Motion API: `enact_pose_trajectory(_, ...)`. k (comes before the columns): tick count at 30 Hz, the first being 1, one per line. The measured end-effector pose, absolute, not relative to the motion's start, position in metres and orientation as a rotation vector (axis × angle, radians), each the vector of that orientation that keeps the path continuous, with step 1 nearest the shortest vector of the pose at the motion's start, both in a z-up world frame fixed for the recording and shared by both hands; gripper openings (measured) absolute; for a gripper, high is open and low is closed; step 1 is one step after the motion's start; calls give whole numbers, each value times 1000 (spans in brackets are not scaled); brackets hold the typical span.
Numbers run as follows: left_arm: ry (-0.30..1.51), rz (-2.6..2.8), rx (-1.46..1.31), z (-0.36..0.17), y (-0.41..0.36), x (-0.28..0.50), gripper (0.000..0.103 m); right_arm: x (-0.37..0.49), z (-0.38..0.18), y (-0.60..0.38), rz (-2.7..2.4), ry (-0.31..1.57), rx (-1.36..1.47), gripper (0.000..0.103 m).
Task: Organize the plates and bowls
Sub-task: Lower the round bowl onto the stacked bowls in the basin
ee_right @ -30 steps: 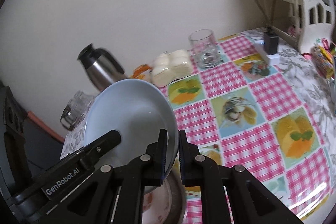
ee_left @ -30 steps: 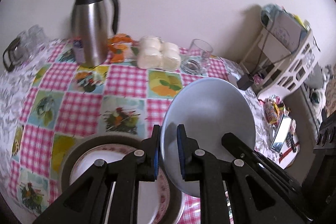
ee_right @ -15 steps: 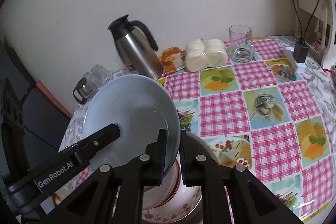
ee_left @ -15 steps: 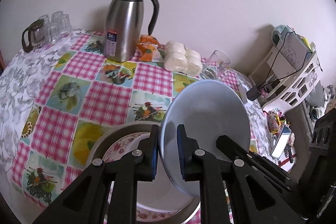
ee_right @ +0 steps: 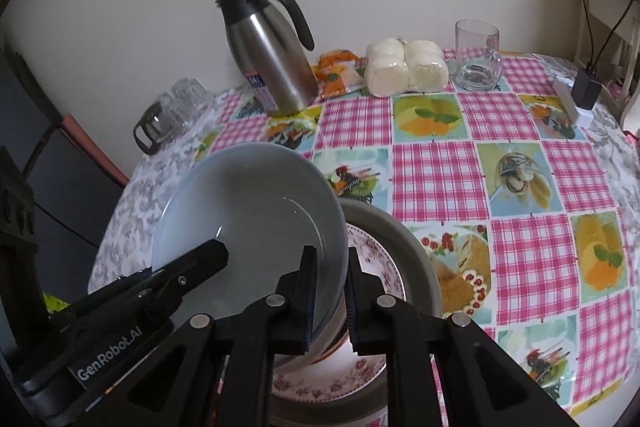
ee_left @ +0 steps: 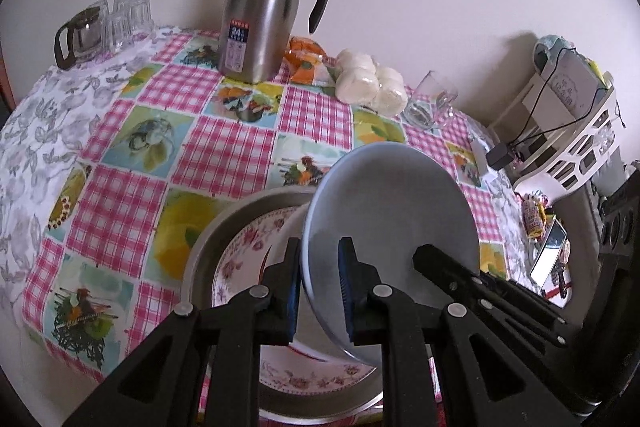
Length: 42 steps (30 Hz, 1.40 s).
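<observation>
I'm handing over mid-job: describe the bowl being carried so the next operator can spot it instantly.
Start at the steel thermal jug at the back of the checked tablecloth, then come forward to the round metal tray holding a flower-rimmed plate. The pale blue bowl is tilted over that stack, with the left gripper and right gripper on opposite rims. Alone among the dishes, it is plain, glossy and unpatterned.

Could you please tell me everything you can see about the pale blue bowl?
The bowl is pale blue-grey, glossy, ceramic-looking, plain and empty. It is tilted steeply above the floral plate in the grey basin. The left gripper pinches one rim, the right gripper the opposite rim, its jaws opening.
</observation>
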<state>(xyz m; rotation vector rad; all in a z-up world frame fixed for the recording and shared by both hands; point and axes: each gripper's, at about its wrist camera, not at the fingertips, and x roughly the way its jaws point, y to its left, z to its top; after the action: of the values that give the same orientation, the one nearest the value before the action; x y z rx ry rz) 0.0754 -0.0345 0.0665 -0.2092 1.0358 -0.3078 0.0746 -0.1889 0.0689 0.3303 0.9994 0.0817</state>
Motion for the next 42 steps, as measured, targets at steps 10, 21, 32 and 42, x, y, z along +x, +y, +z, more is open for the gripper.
enact_pose_trajectory(10, 1087, -325, -263, 56, -29, 76, 17, 77, 60, -186, 75, 1054, 302, 16)
enact_pose_trajectory(21, 1104, -318, -298, 54, -25, 78, 17, 77, 61, -185, 67, 1068, 283, 16)
enact_pose_trajectory(32, 1091, -312, -323, 56, -20, 80, 18, 77, 62, -184, 60, 1066, 264, 19)
enact_pose_trajectory(42, 1089, -312, -329, 55, -19, 80, 19, 75, 69, -190, 50, 1034, 286, 23)
